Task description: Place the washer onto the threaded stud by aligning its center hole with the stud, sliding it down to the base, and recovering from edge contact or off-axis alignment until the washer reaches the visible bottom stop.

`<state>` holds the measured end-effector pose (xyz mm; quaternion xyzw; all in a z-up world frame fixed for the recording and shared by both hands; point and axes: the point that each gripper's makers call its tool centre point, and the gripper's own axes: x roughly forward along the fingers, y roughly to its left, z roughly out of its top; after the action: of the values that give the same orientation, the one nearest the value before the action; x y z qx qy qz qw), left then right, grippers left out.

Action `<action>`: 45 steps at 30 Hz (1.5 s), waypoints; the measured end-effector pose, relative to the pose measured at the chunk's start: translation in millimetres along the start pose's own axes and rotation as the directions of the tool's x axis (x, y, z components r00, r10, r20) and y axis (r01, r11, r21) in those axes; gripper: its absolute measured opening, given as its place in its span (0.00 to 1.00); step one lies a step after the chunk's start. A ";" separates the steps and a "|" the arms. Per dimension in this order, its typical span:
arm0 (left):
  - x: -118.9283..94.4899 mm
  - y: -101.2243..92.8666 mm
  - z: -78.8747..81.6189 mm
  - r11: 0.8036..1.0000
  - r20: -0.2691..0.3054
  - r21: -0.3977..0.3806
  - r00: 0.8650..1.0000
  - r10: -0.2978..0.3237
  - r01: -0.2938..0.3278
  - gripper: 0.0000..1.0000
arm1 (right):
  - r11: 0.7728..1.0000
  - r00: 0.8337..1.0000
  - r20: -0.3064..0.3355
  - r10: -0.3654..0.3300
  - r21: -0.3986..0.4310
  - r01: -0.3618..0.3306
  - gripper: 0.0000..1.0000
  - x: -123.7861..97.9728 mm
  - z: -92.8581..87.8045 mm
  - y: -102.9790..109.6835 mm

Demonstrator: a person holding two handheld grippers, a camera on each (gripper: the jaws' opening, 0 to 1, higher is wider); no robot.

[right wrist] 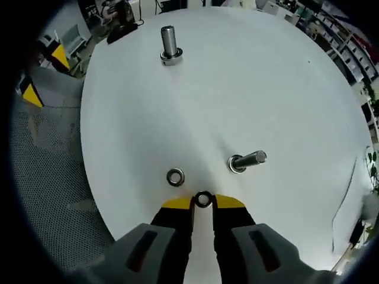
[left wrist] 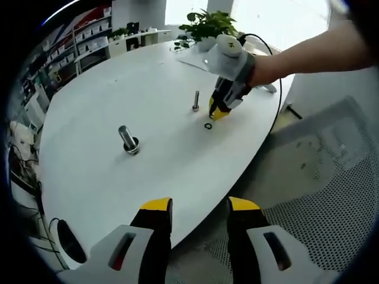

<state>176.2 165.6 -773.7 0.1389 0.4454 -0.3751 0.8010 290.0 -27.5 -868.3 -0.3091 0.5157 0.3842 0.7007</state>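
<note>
Gripping one washer (right wrist: 203,199) flat between its nearly closed fingers, the right gripper (right wrist: 202,203) is hovering near the counter (right wrist: 266,89) edge, beside a spare washer (right wrist: 175,177), probably lining up with the stud (right wrist: 247,161). The left gripper (left wrist: 200,208) is waiting open and empty off the edge.

A broad white oval bench (left wrist: 148,171) stands on grey dotted floor matting (left wrist: 331,219). At its far end sits a leafy green potted plant (left wrist: 207,25) before a bright window (left wrist: 278,13). White shelving with red-labelled bins (left wrist: 83,35) lines the wall to one side.
</note>
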 end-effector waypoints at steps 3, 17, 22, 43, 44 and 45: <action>-0.5 0.2 0.7 1.000 0.003 -0.003 1.000 0.000 0.000 0.35 | 1.000 1.000 -0.008 0.003 0.019 -0.003 0.14 -1.3 -1.8 0.0; -0.2 -1.2 1.6 1.000 0.003 0.005 1.000 -0.001 0.001 0.35 | 0.997 0.999 0.036 -0.002 0.076 -0.001 0.14 -23.3 6.1 -5.4; -0.3 -2.3 2.2 1.000 0.007 0.007 1.000 -0.005 0.005 0.35 | 0.996 0.999 0.052 -0.013 0.092 0.008 0.14 -34.0 10.5 -7.5; 0.6 -7.3 3.2 0.999 0.009 0.022 1.000 -0.024 0.024 0.35 | 0.991 0.992 0.105 -0.064 0.126 0.050 0.14 -57.7 38.8 -20.1; 0.6 -7.5 3.4 0.999 0.009 0.022 1.000 -0.025 0.025 0.35 | 0.991 0.992 0.104 -0.067 0.123 0.054 0.14 -58.2 39.2 -20.7; 0.6 -7.5 3.6 0.999 0.010 0.024 1.000 -0.025 0.025 0.35 | 0.991 0.993 0.098 -0.064 0.122 0.052 0.14 -58.1 39.6 -21.2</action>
<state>173.2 158.2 -771.3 0.1410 0.4386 -0.3910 0.7968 317.3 -18.3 -800.8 -0.2616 0.4919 0.3474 0.7542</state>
